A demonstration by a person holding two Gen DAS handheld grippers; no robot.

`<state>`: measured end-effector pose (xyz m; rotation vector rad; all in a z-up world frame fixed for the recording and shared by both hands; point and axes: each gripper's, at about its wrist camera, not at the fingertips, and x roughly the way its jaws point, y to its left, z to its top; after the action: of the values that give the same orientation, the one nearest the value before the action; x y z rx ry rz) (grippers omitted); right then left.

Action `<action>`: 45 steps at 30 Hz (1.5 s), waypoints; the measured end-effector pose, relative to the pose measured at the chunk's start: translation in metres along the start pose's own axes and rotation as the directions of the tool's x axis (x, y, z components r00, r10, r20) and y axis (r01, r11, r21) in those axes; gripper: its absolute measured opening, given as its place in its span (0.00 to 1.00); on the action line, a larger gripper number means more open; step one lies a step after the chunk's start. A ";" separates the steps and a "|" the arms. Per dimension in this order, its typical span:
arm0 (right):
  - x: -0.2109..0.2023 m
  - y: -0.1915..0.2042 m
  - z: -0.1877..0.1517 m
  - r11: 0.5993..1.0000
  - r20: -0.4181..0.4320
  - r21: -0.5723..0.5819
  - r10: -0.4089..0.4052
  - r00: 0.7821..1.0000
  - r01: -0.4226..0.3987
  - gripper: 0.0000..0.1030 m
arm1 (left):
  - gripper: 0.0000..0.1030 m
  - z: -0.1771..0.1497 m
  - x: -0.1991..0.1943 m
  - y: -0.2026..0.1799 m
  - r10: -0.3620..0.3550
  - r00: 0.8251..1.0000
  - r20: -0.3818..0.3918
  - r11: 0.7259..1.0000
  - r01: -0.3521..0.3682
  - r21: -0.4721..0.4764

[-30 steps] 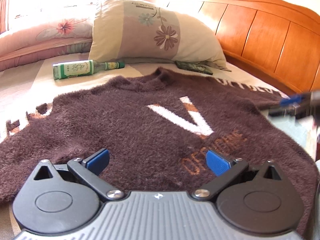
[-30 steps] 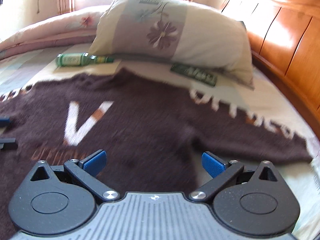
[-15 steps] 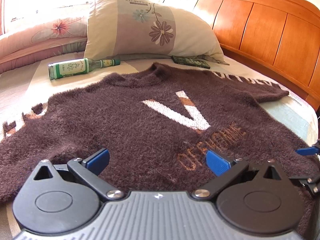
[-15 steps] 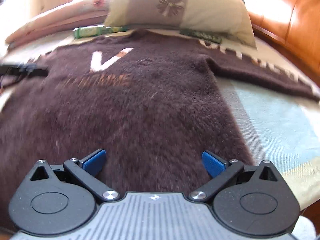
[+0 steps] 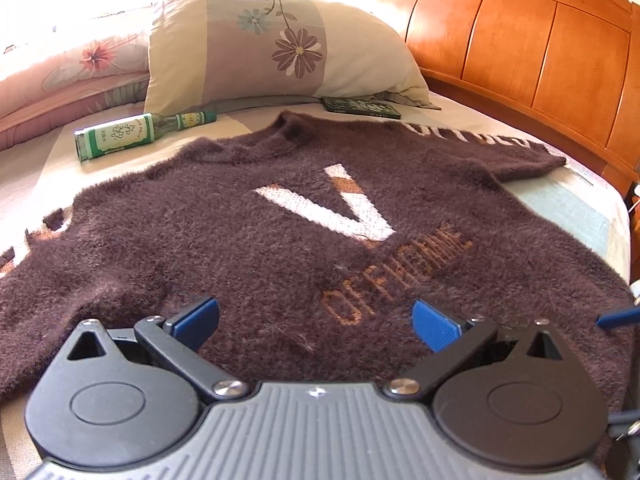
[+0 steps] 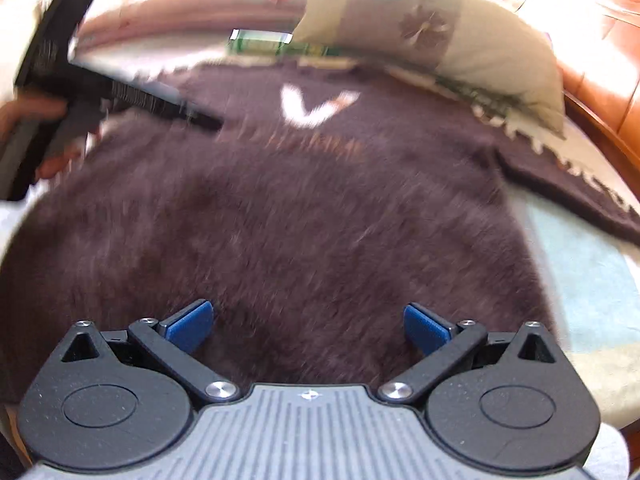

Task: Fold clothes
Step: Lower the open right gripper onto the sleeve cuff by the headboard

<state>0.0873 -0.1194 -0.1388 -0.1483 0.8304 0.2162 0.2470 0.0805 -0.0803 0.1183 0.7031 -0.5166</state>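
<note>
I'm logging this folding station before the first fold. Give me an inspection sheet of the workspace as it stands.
Surface: pale patterned bed cover, bare at the right edge.
Job's things: fuzzy dark-brown sweater with white V, spread flat face up, sleeves out to both sides, unfolded.
Clutter: green glass bottle lying beyond the collar; dark flat packet by the floral pillow.
Grippers: left tongs open, low over the hem; right tongs open, over the hem, holding nothing.
Cables: nothing seen.
Surroundings: orange wooden headboard; pink quilt.
</note>
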 end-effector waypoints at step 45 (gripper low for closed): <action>-0.001 -0.159 0.007 0.821 0.214 0.560 -0.016 0.977 -0.109 1.00 | 0.99 0.009 0.045 -0.048 -0.083 0.996 -0.036 0.992 0.086 0.095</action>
<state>0.1312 -0.2717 -0.1259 0.4582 0.6555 0.0188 0.2578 0.0179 -0.0990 0.1884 0.7165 -0.6316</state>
